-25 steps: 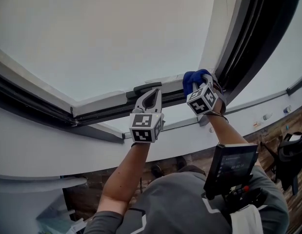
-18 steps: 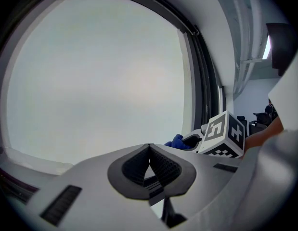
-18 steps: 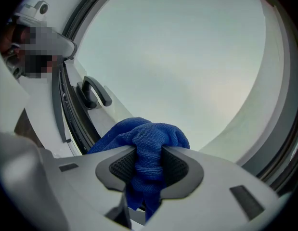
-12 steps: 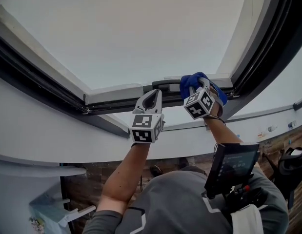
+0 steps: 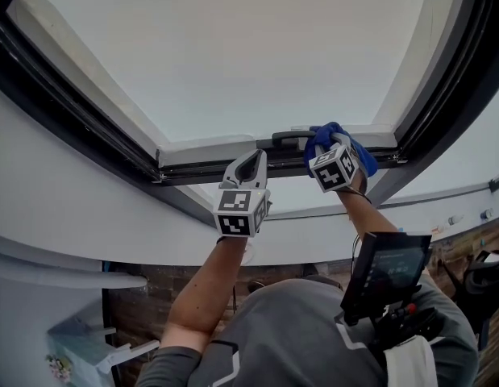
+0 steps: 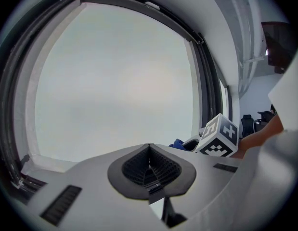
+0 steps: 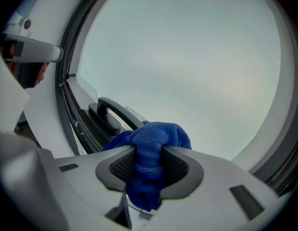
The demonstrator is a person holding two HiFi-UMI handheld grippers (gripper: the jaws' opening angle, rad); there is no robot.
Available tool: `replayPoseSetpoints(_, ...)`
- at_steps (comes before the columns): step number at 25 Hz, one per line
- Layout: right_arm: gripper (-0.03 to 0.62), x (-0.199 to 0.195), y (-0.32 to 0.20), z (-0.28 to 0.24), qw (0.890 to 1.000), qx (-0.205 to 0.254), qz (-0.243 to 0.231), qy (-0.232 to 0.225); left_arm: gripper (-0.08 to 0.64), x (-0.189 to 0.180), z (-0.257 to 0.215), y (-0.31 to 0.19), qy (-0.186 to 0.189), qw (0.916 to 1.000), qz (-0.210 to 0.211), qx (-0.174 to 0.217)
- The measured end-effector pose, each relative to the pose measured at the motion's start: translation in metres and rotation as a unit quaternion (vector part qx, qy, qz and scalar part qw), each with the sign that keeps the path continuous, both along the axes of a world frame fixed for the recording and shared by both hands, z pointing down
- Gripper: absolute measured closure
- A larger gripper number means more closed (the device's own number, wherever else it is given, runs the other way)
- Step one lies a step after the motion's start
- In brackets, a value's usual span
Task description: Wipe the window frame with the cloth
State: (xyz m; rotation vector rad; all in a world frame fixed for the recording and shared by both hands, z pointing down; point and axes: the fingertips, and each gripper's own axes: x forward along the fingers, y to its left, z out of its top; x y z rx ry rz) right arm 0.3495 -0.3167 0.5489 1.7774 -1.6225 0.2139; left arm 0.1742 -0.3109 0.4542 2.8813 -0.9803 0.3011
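Note:
A blue cloth (image 5: 324, 136) (image 7: 149, 149) is bunched between the jaws of my right gripper (image 5: 336, 147) (image 7: 149, 165), which is shut on it. The cloth rests against the white window frame (image 5: 213, 149) just right of the dark window handle (image 5: 285, 141) (image 7: 109, 112). My left gripper (image 5: 247, 170) (image 6: 149, 168) is held up a little left of and below the right one, jaws shut with nothing between them. In the left gripper view the right gripper's marker cube (image 6: 218, 136) and a bit of the blue cloth (image 6: 179, 143) show at the right.
Dark seals (image 5: 80, 111) run round the frame on the left, and a dark upright frame member (image 5: 447, 87) stands at the right. A white sill (image 5: 88, 232) lies below the frame. A device with a screen (image 5: 386, 268) hangs at the person's chest.
The right gripper with the cloth stays near the handle while the head view has shifted, so the frame now sits more centred and level. The left gripper has barely moved.

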Motion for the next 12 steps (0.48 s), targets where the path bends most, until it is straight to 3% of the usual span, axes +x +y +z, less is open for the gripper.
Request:
replayPoseSetpoints(9, 0.454, -0.015, 0.048, -0.050, 0.991, 0.094, 0.068, -0.072, 0.551, -0.028, -0.010, 0.008, 0.019, 0.9995, 0.025, 0.002)
replayPoseSetpoints(12, 0.454, -0.034, 0.058, -0.066, 0.987, 0.119, 0.069, -0.088, 0.551, -0.038, -0.010, 0.007, 0.023, 0.9992, 0.032, 0.007)
